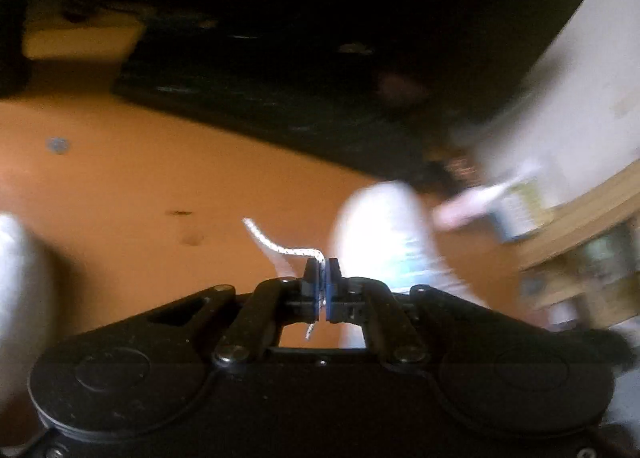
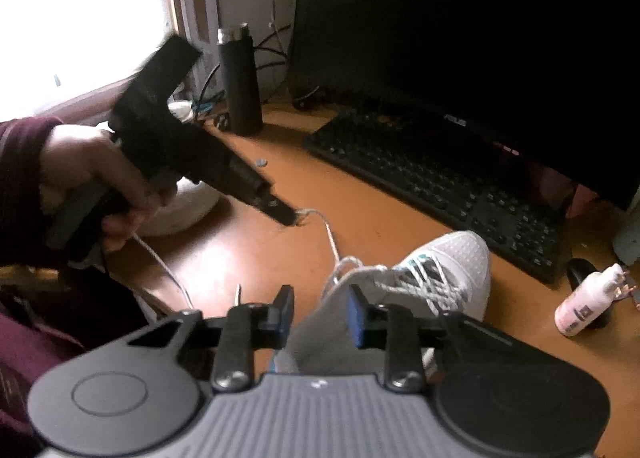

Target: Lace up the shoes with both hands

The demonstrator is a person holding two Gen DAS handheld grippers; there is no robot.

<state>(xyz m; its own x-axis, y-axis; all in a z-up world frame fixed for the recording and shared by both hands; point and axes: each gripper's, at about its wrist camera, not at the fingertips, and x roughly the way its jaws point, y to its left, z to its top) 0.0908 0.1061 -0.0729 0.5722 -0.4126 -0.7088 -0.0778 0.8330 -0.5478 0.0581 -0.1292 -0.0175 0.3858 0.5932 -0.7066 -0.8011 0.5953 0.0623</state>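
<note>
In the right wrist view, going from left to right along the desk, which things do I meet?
Left gripper pinching the lace → black flask → white shoe → keyboard → small white bottle.

Left wrist view is motion-blurred: shoe is a white smear, keyboard keys unreadable, shelf clutter unidentifiable. White blob at left edge cut off, can't tell what. Right wrist view: shoe heel hidden behind right gripper; bottle label too small to read.
</note>
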